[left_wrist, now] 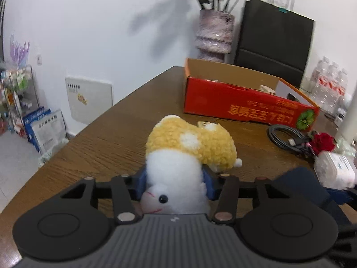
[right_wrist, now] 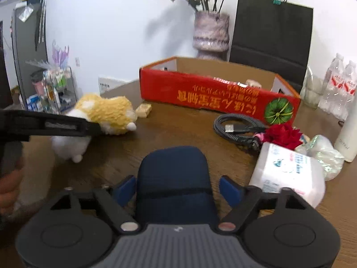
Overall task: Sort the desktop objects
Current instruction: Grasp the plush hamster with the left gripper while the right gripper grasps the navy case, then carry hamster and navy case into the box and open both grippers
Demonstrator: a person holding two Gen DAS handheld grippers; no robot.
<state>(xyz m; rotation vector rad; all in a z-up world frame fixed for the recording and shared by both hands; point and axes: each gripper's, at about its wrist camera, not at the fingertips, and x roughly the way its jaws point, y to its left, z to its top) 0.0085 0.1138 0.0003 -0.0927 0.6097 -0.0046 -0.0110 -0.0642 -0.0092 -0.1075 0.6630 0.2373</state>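
Clamping down on the plush toy (left_wrist: 176,172), the left gripper (left_wrist: 175,183) has its blue pads pressed into the white belly from both sides, the toy's face turned back toward the camera and its yellow back pointing ahead. From the right wrist view the same toy (right_wrist: 104,116) hangs in the left gripper's black finger over the near-left part of the wooden table (right_wrist: 178,129), and whether it is clear of the surface I cannot tell. The right gripper (right_wrist: 176,187) straddles a dark blue case (right_wrist: 176,178), blue pads on either flank; a sliver of gap shows on each side, so I read it as not yet pinching, jaws standing apart around the case.

Now the relation that matters: the open red cardboard box (left_wrist: 245,105) sits ahead and to the right of the left gripper, well apart across bare tabletop, its long side running across the view. The toy's long axis points roughly at it. I judge the left hand the nearer carrier for a drop into the box, since it already has its load.

Beside the right hand lie a coiled black cable (right_wrist: 236,129), a red fabric flower (right_wrist: 281,134) and a white tissue pack (right_wrist: 287,172), all waiting near the box's right end
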